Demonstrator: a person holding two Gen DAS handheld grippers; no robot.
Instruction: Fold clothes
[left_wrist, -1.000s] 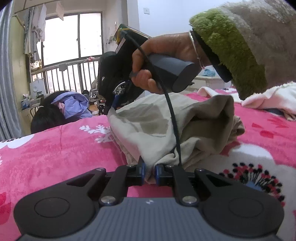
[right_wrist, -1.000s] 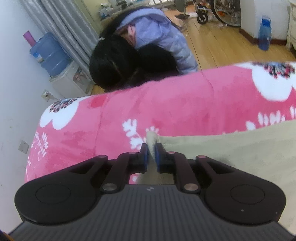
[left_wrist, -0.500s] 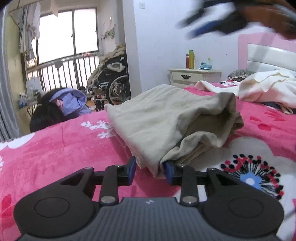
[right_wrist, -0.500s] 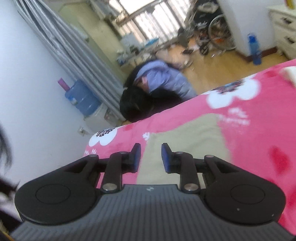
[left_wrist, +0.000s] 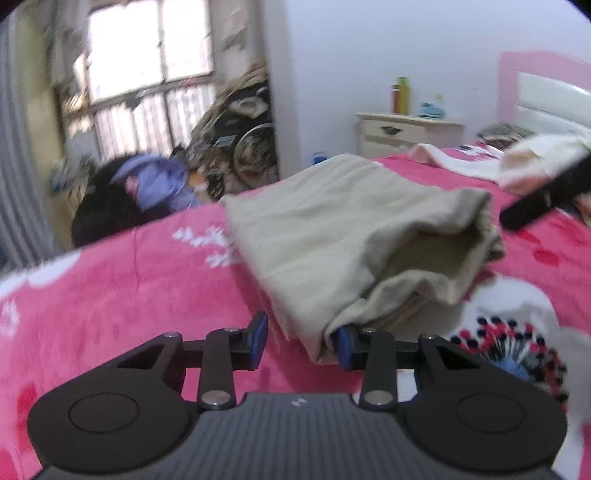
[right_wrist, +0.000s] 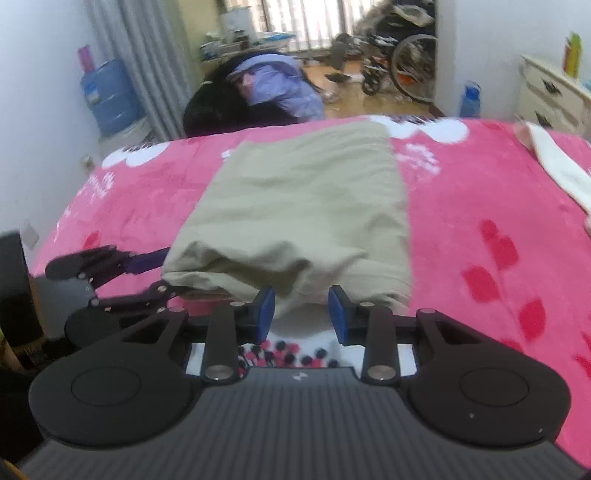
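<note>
A folded beige garment (right_wrist: 303, 206) lies flat on a pink flowered blanket (right_wrist: 480, 229), with the left gripper (left_wrist: 299, 338) and right gripper (right_wrist: 301, 314) both spread open (holding nothing) at its near edge, seemingly to let the fold settle.

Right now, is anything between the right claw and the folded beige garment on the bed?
Nothing visible. The right claw is open just short of the beige garment's near edge, with only pink bedspread beneath. The left claw, also open, sits at the garment's left corner, off to the side.
</note>
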